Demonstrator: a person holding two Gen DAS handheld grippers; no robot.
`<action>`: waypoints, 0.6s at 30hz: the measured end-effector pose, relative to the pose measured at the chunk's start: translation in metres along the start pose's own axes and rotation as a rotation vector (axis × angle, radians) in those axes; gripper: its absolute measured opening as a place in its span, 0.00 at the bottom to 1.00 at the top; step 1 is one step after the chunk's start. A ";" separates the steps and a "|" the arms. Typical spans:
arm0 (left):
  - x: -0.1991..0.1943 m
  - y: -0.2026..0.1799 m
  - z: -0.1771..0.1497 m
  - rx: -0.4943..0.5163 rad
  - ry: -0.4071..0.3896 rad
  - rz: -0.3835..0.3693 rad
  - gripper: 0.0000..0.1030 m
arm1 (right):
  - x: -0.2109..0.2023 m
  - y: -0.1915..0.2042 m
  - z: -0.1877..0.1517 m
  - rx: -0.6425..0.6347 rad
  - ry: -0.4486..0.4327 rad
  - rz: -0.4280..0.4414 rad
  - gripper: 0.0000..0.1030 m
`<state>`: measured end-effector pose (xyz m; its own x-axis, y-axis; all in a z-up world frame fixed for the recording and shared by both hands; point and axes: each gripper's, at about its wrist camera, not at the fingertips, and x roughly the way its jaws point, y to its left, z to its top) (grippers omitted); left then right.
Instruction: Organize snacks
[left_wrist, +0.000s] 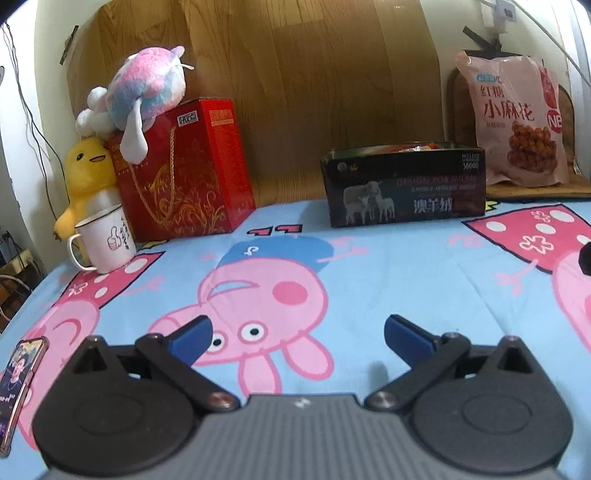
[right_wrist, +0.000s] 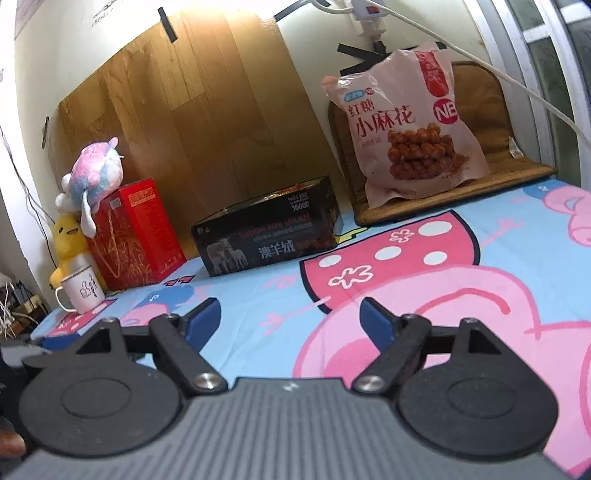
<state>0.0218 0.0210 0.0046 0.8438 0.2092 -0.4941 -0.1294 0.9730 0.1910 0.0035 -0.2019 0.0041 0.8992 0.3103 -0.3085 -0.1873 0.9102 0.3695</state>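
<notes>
A black open box (left_wrist: 404, 188) with snack packets showing over its rim stands at the back of the cartoon-print cloth; it also shows in the right wrist view (right_wrist: 269, 236). A pink bag of fried dough twists (left_wrist: 515, 118) leans upright against the wall to the box's right, on a brown mat; it also shows in the right wrist view (right_wrist: 406, 125). My left gripper (left_wrist: 297, 334) is open and empty, low over the cloth, well short of the box. My right gripper (right_wrist: 290, 317) is open and empty, also short of the box.
A red gift box (left_wrist: 184, 170) with a pastel plush (left_wrist: 144, 96) on top stands at the back left, beside a yellow duck plush (left_wrist: 86, 177) and a white mug (left_wrist: 105, 243). A phone (left_wrist: 18, 384) lies at the cloth's left edge. A wooden board (left_wrist: 277, 81) covers the wall.
</notes>
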 end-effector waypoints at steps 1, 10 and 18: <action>0.000 0.000 0.000 0.000 -0.003 0.004 1.00 | 0.000 -0.001 0.000 0.010 0.002 0.003 0.83; 0.000 -0.003 -0.001 0.020 0.011 0.016 1.00 | 0.000 0.002 0.000 0.003 0.009 0.047 0.94; 0.006 0.004 0.001 -0.018 0.068 0.016 1.00 | 0.004 0.001 0.000 0.014 0.037 0.056 0.96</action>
<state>0.0268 0.0261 0.0027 0.8044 0.2302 -0.5477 -0.1521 0.9710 0.1847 0.0075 -0.2000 0.0032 0.8721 0.3712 -0.3189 -0.2316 0.8872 0.3991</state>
